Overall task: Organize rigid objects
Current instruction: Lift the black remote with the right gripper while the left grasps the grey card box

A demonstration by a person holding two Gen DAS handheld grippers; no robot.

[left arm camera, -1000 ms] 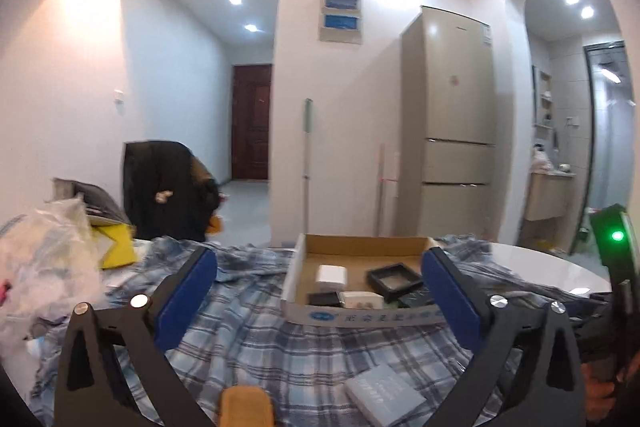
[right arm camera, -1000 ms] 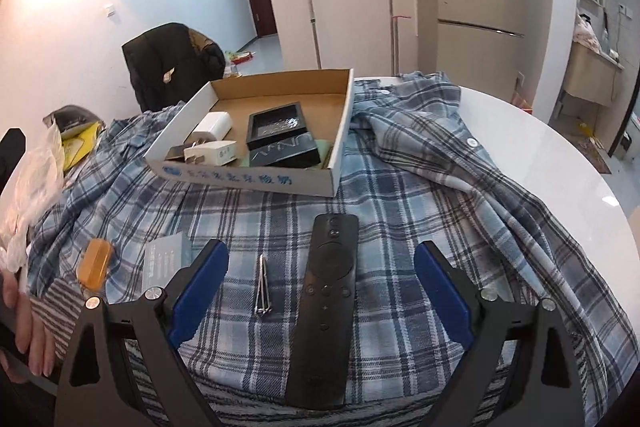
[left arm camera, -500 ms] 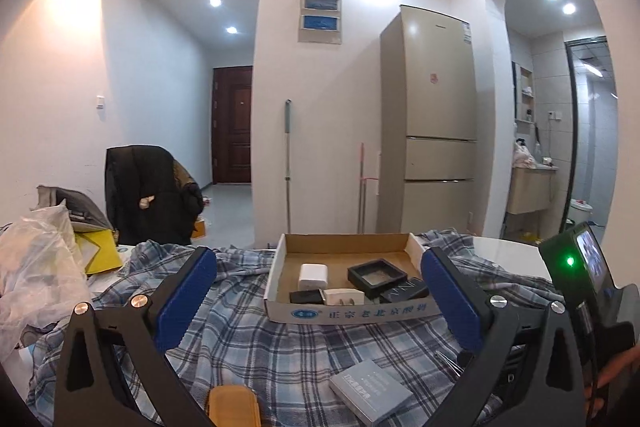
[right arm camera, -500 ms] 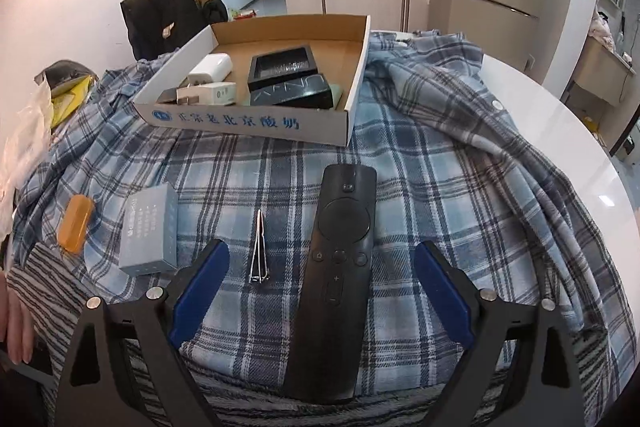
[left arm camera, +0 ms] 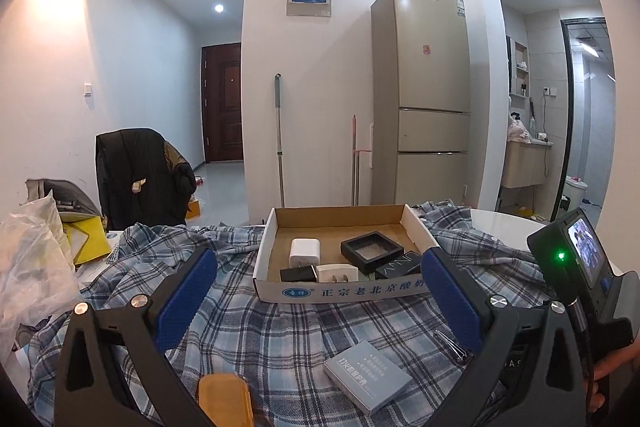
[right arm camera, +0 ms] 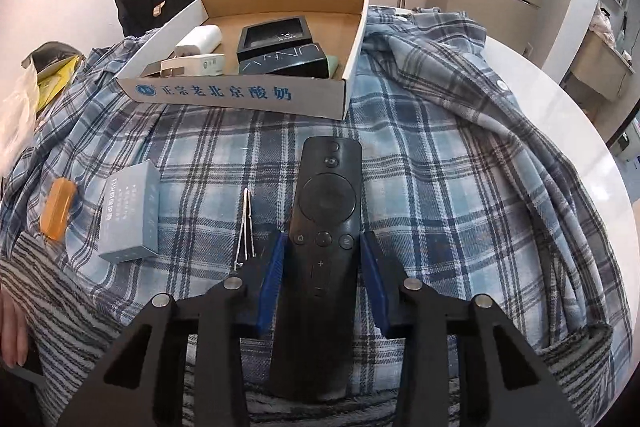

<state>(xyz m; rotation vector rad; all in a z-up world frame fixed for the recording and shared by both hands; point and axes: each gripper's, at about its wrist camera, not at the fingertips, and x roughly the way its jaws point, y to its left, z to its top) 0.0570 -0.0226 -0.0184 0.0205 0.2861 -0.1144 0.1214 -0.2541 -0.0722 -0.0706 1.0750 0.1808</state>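
Observation:
My right gripper (right arm camera: 322,259) is shut on the black remote (right arm camera: 322,223), its blue pads against both sides of the remote's middle, on the plaid cloth. Metal tweezers (right arm camera: 245,227), a grey-blue box (right arm camera: 128,213) and an orange case (right arm camera: 58,203) lie to its left. A cardboard tray (right arm camera: 240,95) beyond holds white chargers (right arm camera: 199,41) and black boxes (right arm camera: 276,37). My left gripper (left arm camera: 318,291) is open and empty, held above the cloth facing the tray (left arm camera: 340,293); the grey-blue box (left arm camera: 366,375) and orange case (left arm camera: 225,401) lie below it.
A plaid shirt (right arm camera: 460,131) covers the round white table (right arm camera: 580,131). A plastic bag (left arm camera: 28,267) and yellow items (left arm camera: 86,241) sit at the left. A chair with a black jacket (left arm camera: 140,175) stands behind the table. The right gripper's body (left arm camera: 580,267) shows at the right.
My right gripper has gone from wide open to shut on the remote. The left gripper has shifted a little and stays open.

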